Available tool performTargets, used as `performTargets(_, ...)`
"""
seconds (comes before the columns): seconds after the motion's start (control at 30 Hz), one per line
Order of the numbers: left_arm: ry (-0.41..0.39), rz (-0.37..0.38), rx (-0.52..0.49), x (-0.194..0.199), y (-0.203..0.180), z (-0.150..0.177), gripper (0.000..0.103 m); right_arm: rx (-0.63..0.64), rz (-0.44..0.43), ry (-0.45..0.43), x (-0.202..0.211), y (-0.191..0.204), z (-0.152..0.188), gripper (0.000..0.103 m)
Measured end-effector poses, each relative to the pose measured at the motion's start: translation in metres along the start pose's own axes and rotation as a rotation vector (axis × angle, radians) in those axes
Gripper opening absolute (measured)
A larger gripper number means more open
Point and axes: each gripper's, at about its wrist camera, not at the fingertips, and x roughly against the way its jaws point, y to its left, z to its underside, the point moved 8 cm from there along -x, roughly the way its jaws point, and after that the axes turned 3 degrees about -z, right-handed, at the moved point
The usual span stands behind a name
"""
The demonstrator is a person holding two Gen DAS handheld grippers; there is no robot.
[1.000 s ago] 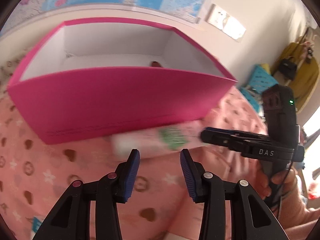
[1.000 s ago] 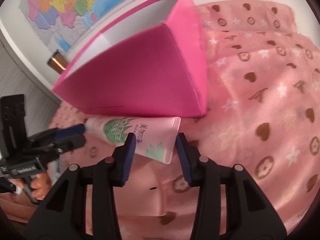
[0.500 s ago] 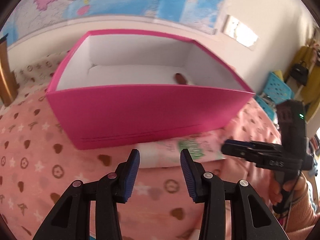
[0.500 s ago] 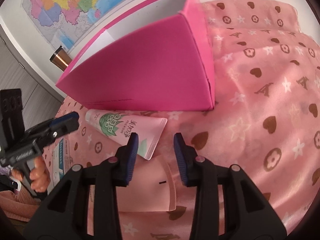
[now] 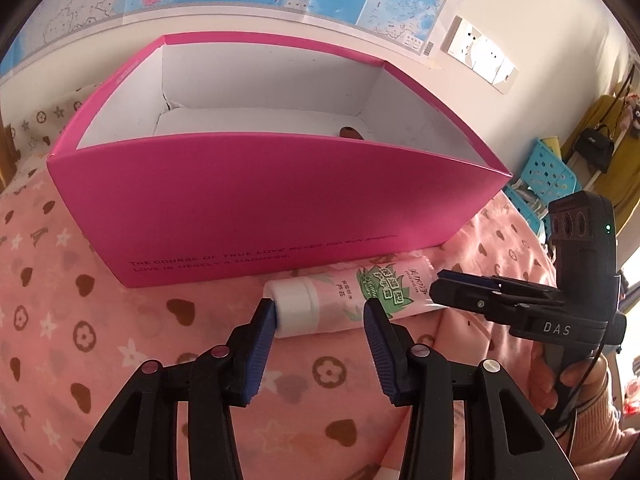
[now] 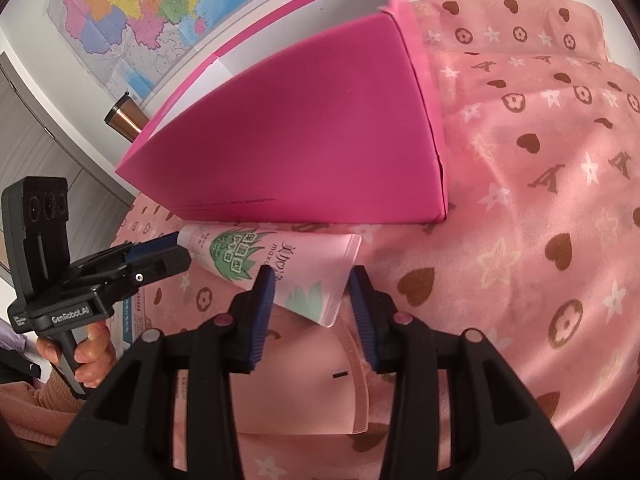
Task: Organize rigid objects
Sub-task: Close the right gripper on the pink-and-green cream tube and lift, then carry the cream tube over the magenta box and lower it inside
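Tube (image 5: 352, 294) lies flat on the pink cloth (image 5: 80, 320) just at the box's (image 5: 256, 200) six-o'clock wall. The left claw (image 5: 320, 316) straddles the cap end, the right claw (image 6: 312, 292) the crimped end, and both jaw pairs are opening with no pad visibly pressing. Settle one claw squarely around the firm cap end before lifting over the wall.

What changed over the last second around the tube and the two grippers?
The left gripper has drawn in on the tube, its jaws now either side of the white cap end and opening. The right gripper straddles the crimped end, jaws opening too; neither visibly clamps it. The tube stays on the cloth in front of the pink box, which has not moved.
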Motion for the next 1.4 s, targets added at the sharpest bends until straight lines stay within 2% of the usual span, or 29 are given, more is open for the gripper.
performTargets(0.9,-0.144,0.063,-0.066,0.058,-0.034,-0.020,0.046,0.080,0.022,-0.127,0.064,0.032,-0.014,0.044)
performTargets(1.4,-0.180,0.070,-0.072,0.070,-0.038,-0.029,0.046,0.117,0.031,-0.176,0.078,0.042,-0.023,0.044)
